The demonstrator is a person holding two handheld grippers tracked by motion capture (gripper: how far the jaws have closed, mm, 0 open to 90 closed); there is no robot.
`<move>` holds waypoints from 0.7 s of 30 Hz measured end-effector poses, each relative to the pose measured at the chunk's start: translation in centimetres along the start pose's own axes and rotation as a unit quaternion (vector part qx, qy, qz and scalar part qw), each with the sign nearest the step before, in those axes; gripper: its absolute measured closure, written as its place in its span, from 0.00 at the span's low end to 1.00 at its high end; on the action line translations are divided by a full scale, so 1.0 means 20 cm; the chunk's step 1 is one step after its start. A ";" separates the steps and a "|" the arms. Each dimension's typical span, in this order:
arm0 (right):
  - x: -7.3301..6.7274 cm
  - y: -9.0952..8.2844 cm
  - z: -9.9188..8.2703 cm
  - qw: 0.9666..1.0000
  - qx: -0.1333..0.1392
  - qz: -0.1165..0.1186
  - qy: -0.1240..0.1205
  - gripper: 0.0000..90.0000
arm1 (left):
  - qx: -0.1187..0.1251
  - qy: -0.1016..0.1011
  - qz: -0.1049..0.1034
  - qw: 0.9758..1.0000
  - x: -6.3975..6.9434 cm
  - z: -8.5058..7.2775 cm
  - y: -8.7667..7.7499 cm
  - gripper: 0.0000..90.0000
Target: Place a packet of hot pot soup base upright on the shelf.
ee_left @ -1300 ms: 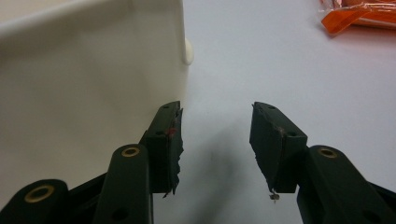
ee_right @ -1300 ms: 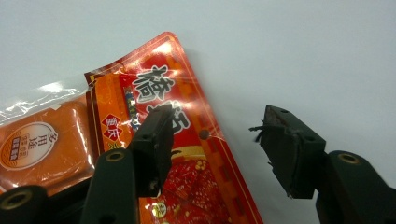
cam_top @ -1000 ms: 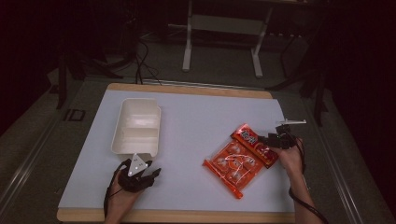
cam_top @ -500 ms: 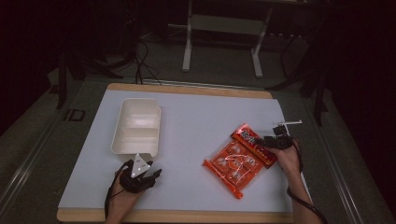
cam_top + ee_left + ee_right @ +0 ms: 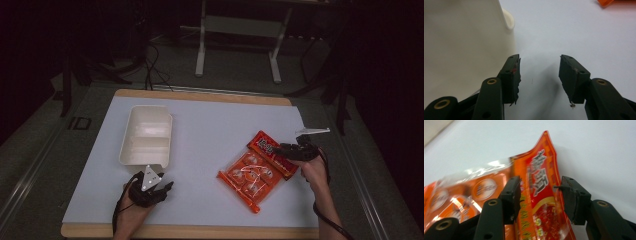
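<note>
Just open, the right claw (image 5: 537,200) straddles the packet's (image 5: 541,195) edge.

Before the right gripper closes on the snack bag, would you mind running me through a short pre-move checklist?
1. Right gripper open: ok, there is a clear gap between its fingers.
2. Snack bag between those fingers: ok, the red header end lies in the gap.
3. Fingers touching the bag: cannot tell.
4. Left gripper free: ok, open with nothing between its fingers, beside the white tray.
5. Tray ready to receive: ok, its compartments look empty in the high view.
6. Mat between bag and tray free of things: ok.
</note>
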State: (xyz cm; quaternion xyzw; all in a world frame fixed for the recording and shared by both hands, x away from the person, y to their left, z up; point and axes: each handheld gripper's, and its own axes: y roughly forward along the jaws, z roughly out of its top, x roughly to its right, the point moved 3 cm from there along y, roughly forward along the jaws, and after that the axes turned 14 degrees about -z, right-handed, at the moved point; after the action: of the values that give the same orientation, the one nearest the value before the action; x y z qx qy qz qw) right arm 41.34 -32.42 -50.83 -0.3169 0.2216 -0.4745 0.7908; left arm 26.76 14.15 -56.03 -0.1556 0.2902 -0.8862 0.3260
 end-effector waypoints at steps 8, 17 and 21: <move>-0.04 0.01 0.00 0.999 -0.031 0.007 -0.035 0.67 | 0.000 0.004 0.001 1.000 0.00 0.00 0.00 0.57; -0.05 0.09 -0.02 0.996 -0.072 0.010 -0.049 0.75 | -0.002 0.005 0.003 1.000 0.01 0.00 0.00 0.58; -0.06 0.13 -0.01 0.994 -0.094 0.000 -0.060 0.76 | -0.002 0.006 0.003 1.000 0.01 0.00 0.00 0.57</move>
State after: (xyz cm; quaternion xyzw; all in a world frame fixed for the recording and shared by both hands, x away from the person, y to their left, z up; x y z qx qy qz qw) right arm 42.27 -30.50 -52.80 -0.4179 0.2171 -0.4312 0.7696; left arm 26.71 14.00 -56.06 -0.1503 0.2939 -0.8856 0.3267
